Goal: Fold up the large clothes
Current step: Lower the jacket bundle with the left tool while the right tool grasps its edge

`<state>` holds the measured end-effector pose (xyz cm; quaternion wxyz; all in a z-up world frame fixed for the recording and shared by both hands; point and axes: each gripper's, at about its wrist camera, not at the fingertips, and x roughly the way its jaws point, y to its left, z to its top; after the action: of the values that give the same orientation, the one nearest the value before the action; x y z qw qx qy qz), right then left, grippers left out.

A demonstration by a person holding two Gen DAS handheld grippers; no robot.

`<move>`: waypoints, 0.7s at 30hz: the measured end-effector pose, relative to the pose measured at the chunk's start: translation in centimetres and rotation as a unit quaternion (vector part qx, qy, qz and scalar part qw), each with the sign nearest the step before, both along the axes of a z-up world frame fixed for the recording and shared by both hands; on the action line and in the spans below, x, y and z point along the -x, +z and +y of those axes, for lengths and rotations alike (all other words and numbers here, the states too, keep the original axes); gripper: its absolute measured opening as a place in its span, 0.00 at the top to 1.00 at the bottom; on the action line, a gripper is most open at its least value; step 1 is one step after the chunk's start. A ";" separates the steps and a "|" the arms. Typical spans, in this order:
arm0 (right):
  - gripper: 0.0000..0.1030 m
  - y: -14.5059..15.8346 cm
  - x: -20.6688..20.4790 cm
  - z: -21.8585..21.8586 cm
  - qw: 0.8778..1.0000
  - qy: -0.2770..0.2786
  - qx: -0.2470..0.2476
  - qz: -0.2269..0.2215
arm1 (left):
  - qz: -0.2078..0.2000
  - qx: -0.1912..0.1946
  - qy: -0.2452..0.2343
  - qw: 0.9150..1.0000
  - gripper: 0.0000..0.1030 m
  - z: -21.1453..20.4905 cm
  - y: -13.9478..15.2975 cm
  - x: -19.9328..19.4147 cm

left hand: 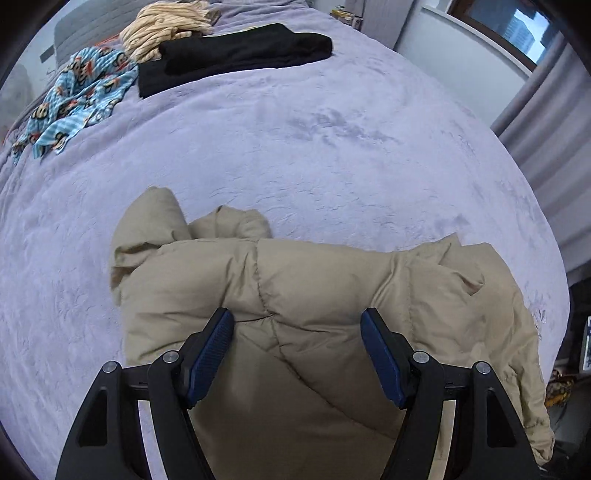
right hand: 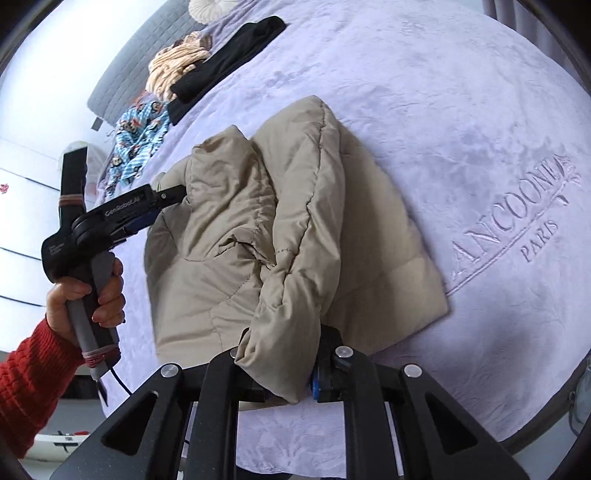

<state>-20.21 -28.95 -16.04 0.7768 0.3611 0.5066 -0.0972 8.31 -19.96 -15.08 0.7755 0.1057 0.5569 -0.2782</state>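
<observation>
Beige puffer jacket (right hand: pixel 266 236) lies mid-bed; my right tool (right hand: pixel 284 373) clamps its sleeve to fold, left tool (left hand: pixel 297 350) spread apart

A bed covered by a lavender plush blanket (left hand: pixel 332 147) carries everything here. In the right wrist view the blanket shows embossed lettering (right hand: pixel 517 214) that ends in "PARIS". Directly on it lie 4 items. A beige puffer jacket (left hand: pixel 295 295) lies bunched at the near edge, part of it folded over itself. At the far side, well apart from the jacket, a folded black garment (left hand: pixel 229 55) lies flat, with a cream striped cloth (left hand: pixel 162 26) touching it and a blue monkey-print cloth (left hand: pixel 77 96) crumpled just beside both.
</observation>
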 end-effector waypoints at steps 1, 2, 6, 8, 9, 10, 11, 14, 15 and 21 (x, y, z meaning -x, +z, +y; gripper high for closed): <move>0.85 0.1 -0.1 -0.2 1.000 -0.006 0.003 0.004 | -0.003 -0.002 -0.008 1.000 0.30 -1.3 -0.3 0.4; 0.85 -0.5 -0.1 -1.3 1.000 -0.013 0.000 0.007 | -0.005 -0.005 -0.014 1.000 0.30 -2.8 -0.6 0.8; 0.85 -3.1 1.0 -4.2 0.999 -0.039 -0.005 0.018 | -0.012 -0.016 -0.032 0.999 0.30 -6.1 -1.7 1.7; 0.83 -4.7 1.2 -5.0 0.999 -0.039 -0.019 0.023 | -0.010 -0.022 -0.032 0.999 0.30 -6.7 -1.9 1.8; 0.83 -5.4 1.4 -5.5 0.998 -0.045 -0.038 0.025 | -0.012 -0.026 -0.033 0.999 0.30 -6.8 -2.1 1.8; 0.82 -5.7 1.6 -6.0 0.996 -0.052 -0.062 0.026 | -0.013 -0.029 -0.033 0.999 0.30 -6.9 -2.2 1.9; 0.81 -5.8 1.9 -6.4 0.994 -0.058 -0.083 0.027 | -0.013 -0.029 -0.033 0.999 0.30 -6.8 -2.3 1.8; 0.67 -4.2 2.9 -7.5 0.993 -0.067 -0.086 0.038 | -0.010 -0.028 -0.028 0.999 0.28 -6.5 -2.6 1.6; 0.61 -3.2 3.0 -7.7 0.995 -0.067 -0.068 0.037 | -0.008 -0.027 -0.027 0.999 0.28 -6.5 -2.7 1.5; 0.45 2.2 0.8 -9.7 0.999 -0.033 -0.013 -0.040 | -0.018 -0.030 -0.023 0.999 0.28 -6.6 -2.8 1.7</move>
<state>-21.06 -38.64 -13.83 0.7884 0.3910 0.4639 -0.1017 6.59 -26.60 -17.90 0.7749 0.1464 0.5485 -0.2779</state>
